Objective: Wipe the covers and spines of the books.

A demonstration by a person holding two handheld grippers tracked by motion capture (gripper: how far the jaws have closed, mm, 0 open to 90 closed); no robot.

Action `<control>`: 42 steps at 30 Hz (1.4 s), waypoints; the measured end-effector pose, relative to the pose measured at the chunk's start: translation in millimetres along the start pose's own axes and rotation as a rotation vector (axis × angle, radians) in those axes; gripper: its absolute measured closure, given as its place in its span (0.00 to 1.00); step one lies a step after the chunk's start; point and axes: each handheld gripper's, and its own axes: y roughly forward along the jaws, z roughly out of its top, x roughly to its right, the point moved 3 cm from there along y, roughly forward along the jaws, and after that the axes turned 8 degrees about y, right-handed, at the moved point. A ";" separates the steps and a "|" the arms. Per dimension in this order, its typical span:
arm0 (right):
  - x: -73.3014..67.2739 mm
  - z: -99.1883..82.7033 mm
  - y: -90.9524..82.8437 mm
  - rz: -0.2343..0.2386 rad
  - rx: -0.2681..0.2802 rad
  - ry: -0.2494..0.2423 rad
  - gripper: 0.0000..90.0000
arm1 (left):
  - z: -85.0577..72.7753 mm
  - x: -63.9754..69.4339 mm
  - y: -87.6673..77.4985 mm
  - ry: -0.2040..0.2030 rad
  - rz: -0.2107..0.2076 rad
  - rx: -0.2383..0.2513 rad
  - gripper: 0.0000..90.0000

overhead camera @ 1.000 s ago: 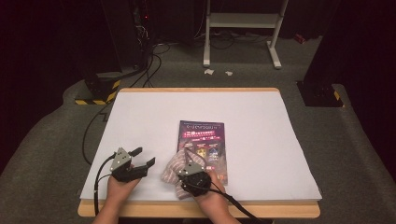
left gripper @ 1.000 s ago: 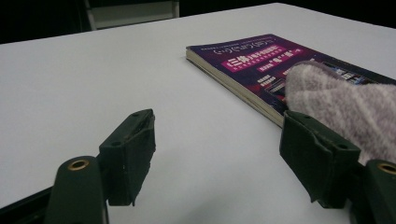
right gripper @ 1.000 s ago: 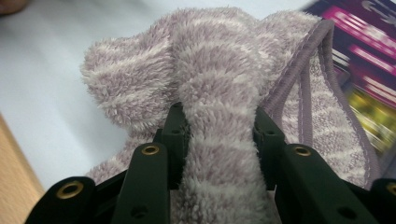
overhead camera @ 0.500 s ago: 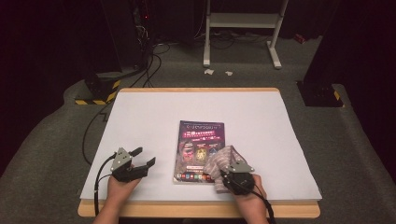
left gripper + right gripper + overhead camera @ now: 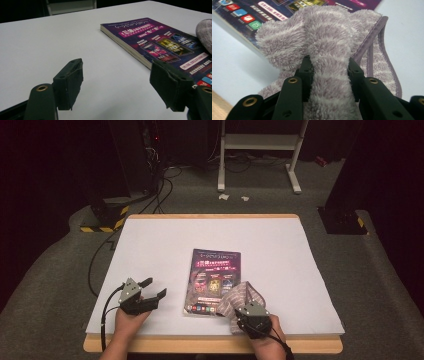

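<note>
Since a second ago my right tongs [image 5: 239,311] have carried the fluffy grey-and-white striped towel [image 5: 239,299] across the lower part of the purple glossy paperback book [image 5: 214,279], from its lower left corner over to its lower right corner; my left tongs [image 5: 153,289] have stayed where they were.

Going from the left: my left tongs hover at about 7 o'clock on the white paper-covered tabletop [image 5: 165,245], released, their jaws standing wide apart with nothing between them. In the left gripper view [image 5: 117,85] I look between the two black pads at bare white surface, and the book [image 5: 160,42] lies just beyond, toward 2 o'clock.

The book lies flat near the middle of the tabletop, cover up, its long edges running away from me.

At about 5 o'clock my right tongs are clenched on a bunched fold of the towel. In the right gripper view [image 5: 329,75] the pile bulges out above both pads, and the towel [image 5: 324,37] drapes over the book's near corner [image 5: 249,15], with its stitched hem trailing onto the tabletop at the right.
</note>
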 end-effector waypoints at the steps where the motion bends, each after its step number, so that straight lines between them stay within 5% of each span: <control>1: -4.4 1.2 0.2 -0.004 0.001 -0.020 0.73 | 0.0 0.0 0.0 0.000 0.000 0.000 0.30; 13: -37.8 12.1 9.0 0.072 0.006 -0.079 0.73 | -0.1 -0.2 -0.4 0.000 -0.002 0.002 0.30; 28: -107.9 56.5 51.0 0.237 0.013 -0.150 0.73 | -0.1 -0.6 -0.4 -0.003 -0.005 0.003 0.30; 34: -92.3 73.2 42.1 0.236 0.054 -0.095 0.73 | -0.2 -0.4 -0.4 -0.002 -0.006 0.003 0.30; 42: -26.4 77.8 29.9 0.099 0.081 -0.027 0.73 | -0.2 -0.4 0.0 -0.002 -0.004 0.000 0.30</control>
